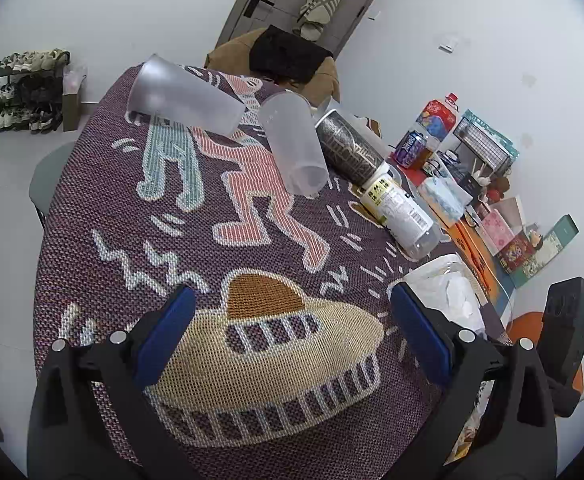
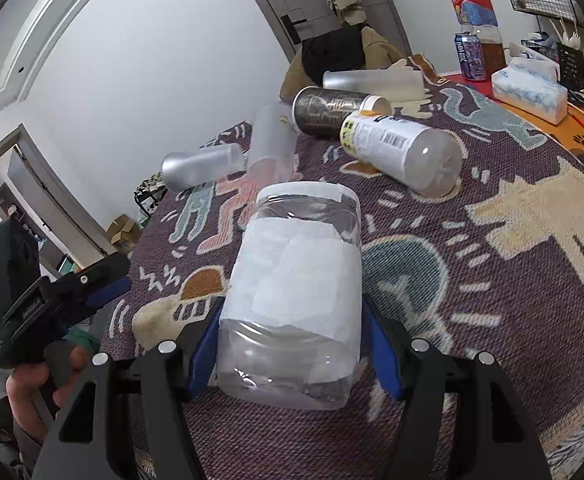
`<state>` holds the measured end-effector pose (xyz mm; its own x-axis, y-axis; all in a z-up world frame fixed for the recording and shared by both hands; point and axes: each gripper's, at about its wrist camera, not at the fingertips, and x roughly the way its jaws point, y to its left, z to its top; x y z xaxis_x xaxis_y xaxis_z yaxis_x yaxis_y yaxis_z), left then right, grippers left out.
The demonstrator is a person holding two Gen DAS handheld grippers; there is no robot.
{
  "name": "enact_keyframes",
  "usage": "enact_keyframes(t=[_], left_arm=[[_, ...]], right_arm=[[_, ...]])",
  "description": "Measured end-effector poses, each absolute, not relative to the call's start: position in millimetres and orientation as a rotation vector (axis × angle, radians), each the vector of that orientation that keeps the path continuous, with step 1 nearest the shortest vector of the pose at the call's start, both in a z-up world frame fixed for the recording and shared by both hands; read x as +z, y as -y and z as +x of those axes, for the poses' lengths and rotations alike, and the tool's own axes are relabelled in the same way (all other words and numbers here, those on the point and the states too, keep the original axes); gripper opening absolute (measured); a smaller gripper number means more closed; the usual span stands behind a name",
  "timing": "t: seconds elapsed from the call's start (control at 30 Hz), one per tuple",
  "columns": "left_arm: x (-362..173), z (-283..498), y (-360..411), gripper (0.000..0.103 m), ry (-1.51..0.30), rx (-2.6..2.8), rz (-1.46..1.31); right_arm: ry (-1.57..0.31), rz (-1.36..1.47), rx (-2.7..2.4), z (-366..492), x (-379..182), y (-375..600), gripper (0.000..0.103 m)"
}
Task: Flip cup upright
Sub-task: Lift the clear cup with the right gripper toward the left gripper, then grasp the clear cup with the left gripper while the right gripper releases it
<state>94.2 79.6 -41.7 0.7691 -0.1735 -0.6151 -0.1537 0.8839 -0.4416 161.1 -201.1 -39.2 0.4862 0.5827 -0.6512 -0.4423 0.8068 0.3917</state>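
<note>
While the left gripper [image 1: 290, 336] hangs wide open w/ nothing between its pads, the clear cup [image 2: 292, 300] sits between the right gripper [image 2: 293, 354] jaws, both pads touching it, long axis pointing fwd along the fingers, over the patterned cloth [image 2: 491, 280].

Lighting: bright, even, diffuse indoor light; white walls wash pale. Shadows: soft and faint, a thin one under the frosted cup [image 1: 184, 98] lying on the woven cloth [image 1: 92, 216]. Glare: small highlights on the clear cup [image 2: 292, 300] (right wrist view). Distortion: strong fisheye bending, door frames curve, dark vignette at corners. Focus: generally sharp; slight softness toward the rims.
</note>
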Motion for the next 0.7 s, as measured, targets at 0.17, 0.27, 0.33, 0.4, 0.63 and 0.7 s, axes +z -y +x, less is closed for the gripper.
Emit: enact_keyframes(t=[0.17, 0.27, 0.33, 0.4, 0.63, 0.7], left_arm=[[-42.4, 97.2, -76.3, 0.097, -0.716, -0.045, -0.509], [-42.0, 102.8, -72.6, 0.097, -0.729, -0.058, -0.507], [-41.1, 107.9, -69.0, 0.097, -0.74, -0.07, -0.511], [-38.2, 113.4, -62.8, 0.097, -0.741, -0.08, -0.505], [-32.3, 132.3, -39.8, 0.097, -0.748, -0.107, -0.48], [-32.9, 137.6, -34.8, 0.097, -0.759, -0.109, -0.476]], right_arm=[[-0.867, 0.184, 0.66, 153.7, -44.1, 190.8, 0.065], [-0.886, 0.219, 0.658, 156.7, -53.6, 191.2, 0.068], [-0.881, 0.258, 0.668, 157.2, -54.8, 197.2, 0.079], [-0.853, 0.275, 0.672, 155.7, -51.5, 204.1, 0.085], [-0.787, 0.327, 0.628, 157.0, -46.7, 236.4, 0.09], [-0.776, 0.336, 0.61, 157.4, -48.0, 246.9, 0.093]])
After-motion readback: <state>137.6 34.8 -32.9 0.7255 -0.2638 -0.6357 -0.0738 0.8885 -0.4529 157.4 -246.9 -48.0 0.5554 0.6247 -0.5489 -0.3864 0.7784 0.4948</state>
